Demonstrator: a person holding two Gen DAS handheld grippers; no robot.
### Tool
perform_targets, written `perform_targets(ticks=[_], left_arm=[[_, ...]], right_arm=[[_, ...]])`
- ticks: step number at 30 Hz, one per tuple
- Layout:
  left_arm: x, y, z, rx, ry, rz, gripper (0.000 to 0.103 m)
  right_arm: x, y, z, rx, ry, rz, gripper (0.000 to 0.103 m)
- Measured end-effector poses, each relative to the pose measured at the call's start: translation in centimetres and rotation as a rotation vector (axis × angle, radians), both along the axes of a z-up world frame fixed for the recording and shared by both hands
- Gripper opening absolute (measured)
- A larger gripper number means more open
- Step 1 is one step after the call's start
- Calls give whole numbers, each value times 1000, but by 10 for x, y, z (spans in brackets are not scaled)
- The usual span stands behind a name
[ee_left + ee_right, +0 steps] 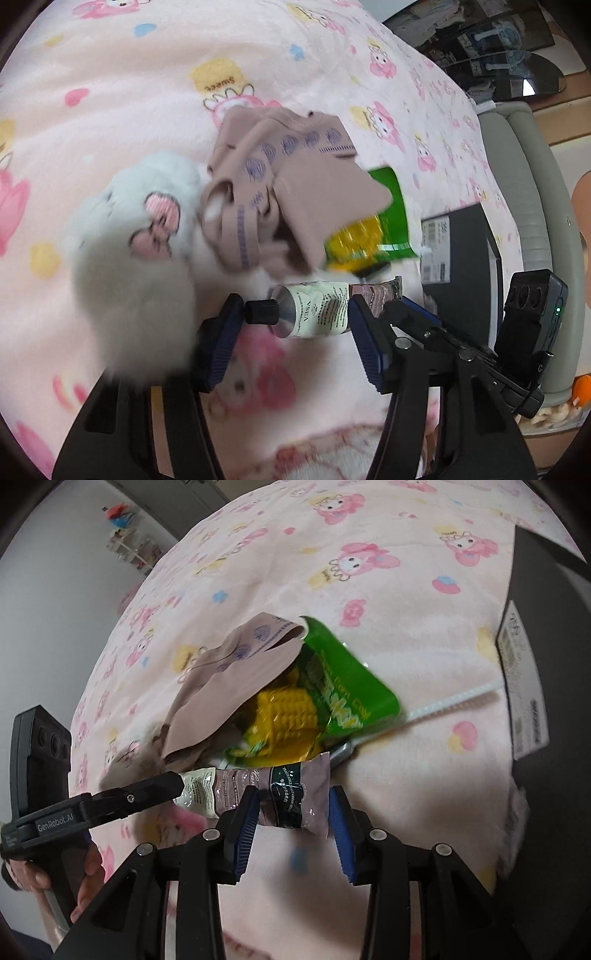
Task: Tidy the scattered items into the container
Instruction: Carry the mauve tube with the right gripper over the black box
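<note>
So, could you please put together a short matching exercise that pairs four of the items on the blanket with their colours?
Items:
1. snack bag
2. tube cap
3. folded cloth
4. plush toy

Colours:
A. white with pink patches
B. green with yellow corn
C. black
D. beige with purple marks

Pairs: 1-B, 2-C, 3-D, 4-A
</note>
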State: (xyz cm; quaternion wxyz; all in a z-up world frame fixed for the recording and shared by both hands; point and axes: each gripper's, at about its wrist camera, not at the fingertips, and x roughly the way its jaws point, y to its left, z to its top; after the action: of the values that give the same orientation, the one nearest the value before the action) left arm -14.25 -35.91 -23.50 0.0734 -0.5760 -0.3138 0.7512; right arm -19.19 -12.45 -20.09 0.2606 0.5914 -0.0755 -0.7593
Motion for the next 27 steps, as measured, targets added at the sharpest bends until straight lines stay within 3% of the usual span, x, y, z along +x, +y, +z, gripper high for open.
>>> perform_targets(ticks=[4, 7, 10, 14, 17, 22, 27], left_arm=[[17, 8, 11, -19, -5, -34, 68], [18, 8, 2, -4, -6, -61, 69], [18, 0, -19, -14, -63, -25, 63], [21, -7, -26, 33, -41, 5, 62], [21, -8, -24, 52, -28, 4, 58], [25, -1, -7, 38, -17, -5, 59], [32, 15, 33, 26, 60, -16, 61]], right_arm=[[25, 4, 5, 19, -47, 63, 36], [33, 4, -4, 61, -57, 94, 35], [28, 1, -9, 65, -46, 78, 35], [17, -9, -9, 66, -1, 75, 37], [10, -15, -14, 76, -18, 71, 37], [19, -11, 2, 60, 3, 85, 37], [30, 10, 35, 30, 67, 93, 38]])
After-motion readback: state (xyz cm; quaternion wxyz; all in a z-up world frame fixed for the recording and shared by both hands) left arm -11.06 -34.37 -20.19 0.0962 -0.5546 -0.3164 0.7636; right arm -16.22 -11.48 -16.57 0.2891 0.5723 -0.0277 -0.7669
